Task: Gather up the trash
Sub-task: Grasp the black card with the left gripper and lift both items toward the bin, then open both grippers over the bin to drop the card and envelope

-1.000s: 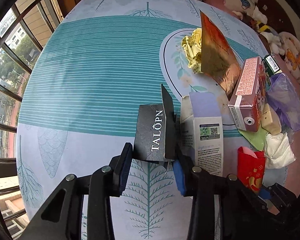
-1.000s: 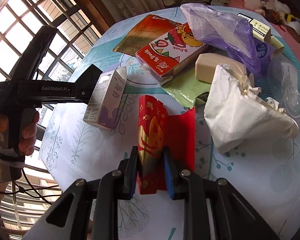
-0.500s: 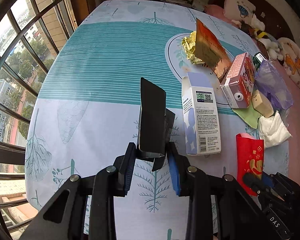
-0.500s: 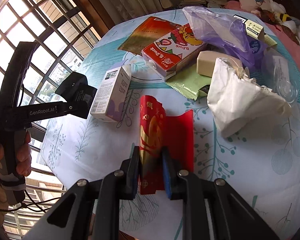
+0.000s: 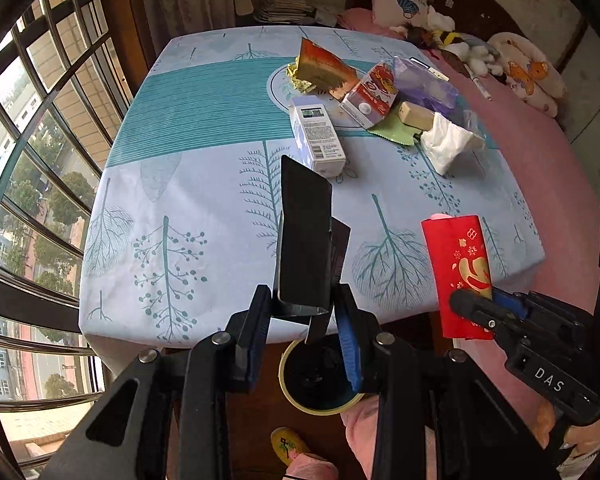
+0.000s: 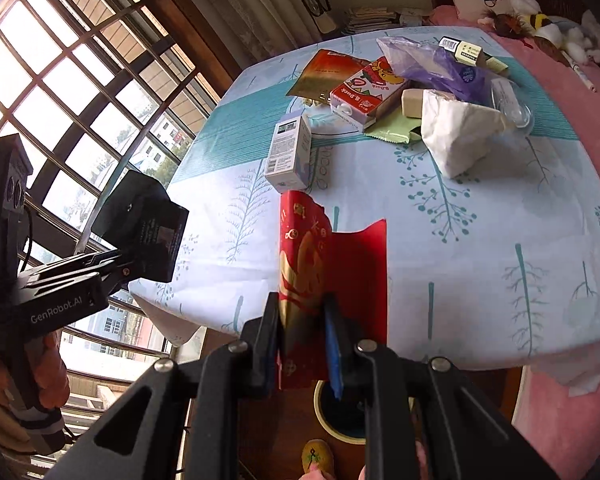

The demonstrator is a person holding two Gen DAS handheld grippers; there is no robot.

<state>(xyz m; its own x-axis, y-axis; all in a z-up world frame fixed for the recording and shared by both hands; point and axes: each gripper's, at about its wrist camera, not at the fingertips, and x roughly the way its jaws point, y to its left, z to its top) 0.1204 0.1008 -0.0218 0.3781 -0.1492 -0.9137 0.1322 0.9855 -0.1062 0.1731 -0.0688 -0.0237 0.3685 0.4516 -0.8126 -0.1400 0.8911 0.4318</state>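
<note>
Fingers [image 5: 342, 320] pinching black carton [image 5: 305, 240], right pair clamping red envelope [image 6: 312, 272]; printed carton back only in right view.

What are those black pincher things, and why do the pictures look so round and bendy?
A person holds one grabbing tool in each hand. Each tool carries a small wide-eyed camera, which bends the picture. One picture looks along the left tool, which pinches a black package. The other looks along the right tool, which pinches a red envelope. On the table lie a white box, a juice carton, a purple bag and crumpled white paper. Below waits a round bin.
</note>
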